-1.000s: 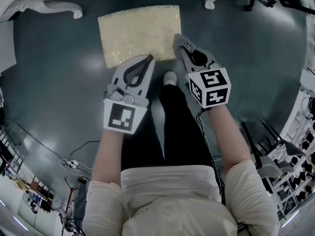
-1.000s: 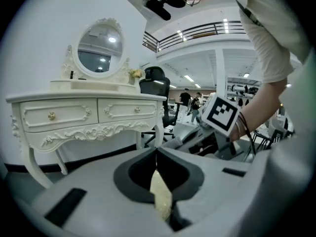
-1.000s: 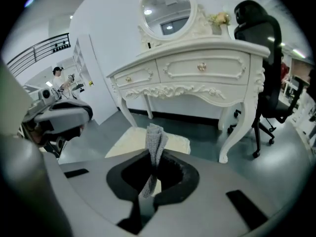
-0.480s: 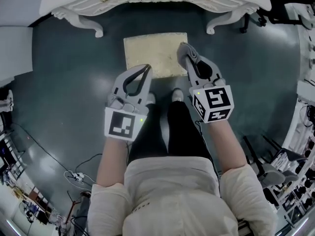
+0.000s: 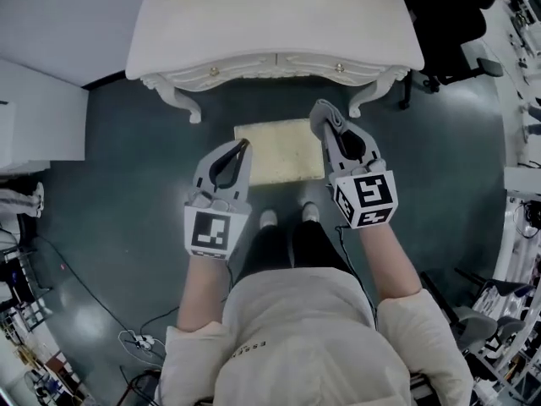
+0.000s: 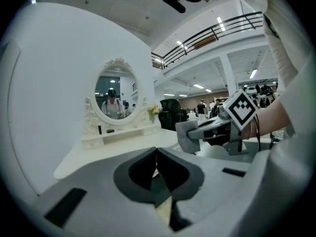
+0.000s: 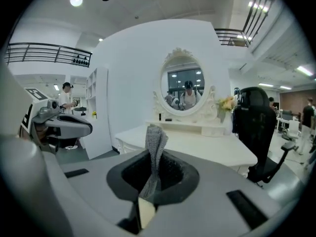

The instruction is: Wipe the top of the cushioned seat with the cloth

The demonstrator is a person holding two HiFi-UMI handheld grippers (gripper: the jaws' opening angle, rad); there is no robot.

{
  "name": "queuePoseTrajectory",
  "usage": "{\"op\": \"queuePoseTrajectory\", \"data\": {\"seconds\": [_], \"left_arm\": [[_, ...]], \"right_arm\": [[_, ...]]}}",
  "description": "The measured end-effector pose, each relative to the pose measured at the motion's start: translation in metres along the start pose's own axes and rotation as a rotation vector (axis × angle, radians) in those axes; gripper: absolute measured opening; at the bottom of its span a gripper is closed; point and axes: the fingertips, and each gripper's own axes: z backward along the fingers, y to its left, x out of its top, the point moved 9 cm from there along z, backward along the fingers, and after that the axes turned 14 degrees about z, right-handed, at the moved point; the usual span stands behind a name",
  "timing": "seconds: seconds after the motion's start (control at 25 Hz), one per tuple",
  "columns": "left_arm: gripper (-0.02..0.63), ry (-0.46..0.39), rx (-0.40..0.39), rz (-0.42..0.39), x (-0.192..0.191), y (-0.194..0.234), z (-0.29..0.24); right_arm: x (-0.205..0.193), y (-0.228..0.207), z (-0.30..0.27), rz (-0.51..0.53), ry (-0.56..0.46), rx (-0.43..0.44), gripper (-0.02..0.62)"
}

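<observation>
Right gripper (image 5: 328, 123) has its fingers clamped on the grey cloth (image 7: 154, 149), held up ahead of the body, I'd guess ready to bring down for wiping. The left gripper (image 5: 242, 147) is pinched shut on nothing. The cushioned seat (image 5: 275, 150) sits on the floor below both, untouched, just in front of the dressing table (image 5: 270, 32), whose drawers are shut, so no clue what's inside.
</observation>
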Motion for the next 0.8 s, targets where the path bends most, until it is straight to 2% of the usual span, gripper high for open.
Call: {"op": "queuePoseTrajectory", "data": {"seconds": [0.12, 0.28, 0.44, 0.64, 0.8], "left_arm": [[0.002, -0.038, 0.010, -0.043, 0.032, -0.001, 0.007], [0.002, -0.093, 0.028, -0.044, 0.066, -0.002, 0.015], [0.002, -0.142, 0.035, -0.080, 0.096, -0.002, 0.023], [0.002, -0.196, 0.085, -0.081, 0.128, 0.002, 0.034], [0.002, -0.208, 0.078, -0.057, 0.141, 0.007, 0.038]], "right_arm": [[0.031, -0.015, 0.009, 0.021, -0.048, -0.024, 0.027], [0.061, -0.027, 0.020, 0.042, -0.101, -0.056, 0.026], [0.086, -0.033, 0.036, 0.061, -0.145, -0.077, 0.026], [0.111, -0.039, 0.054, 0.087, -0.185, -0.118, 0.026], [0.123, -0.041, 0.060, 0.102, -0.216, -0.118, 0.026]]}}
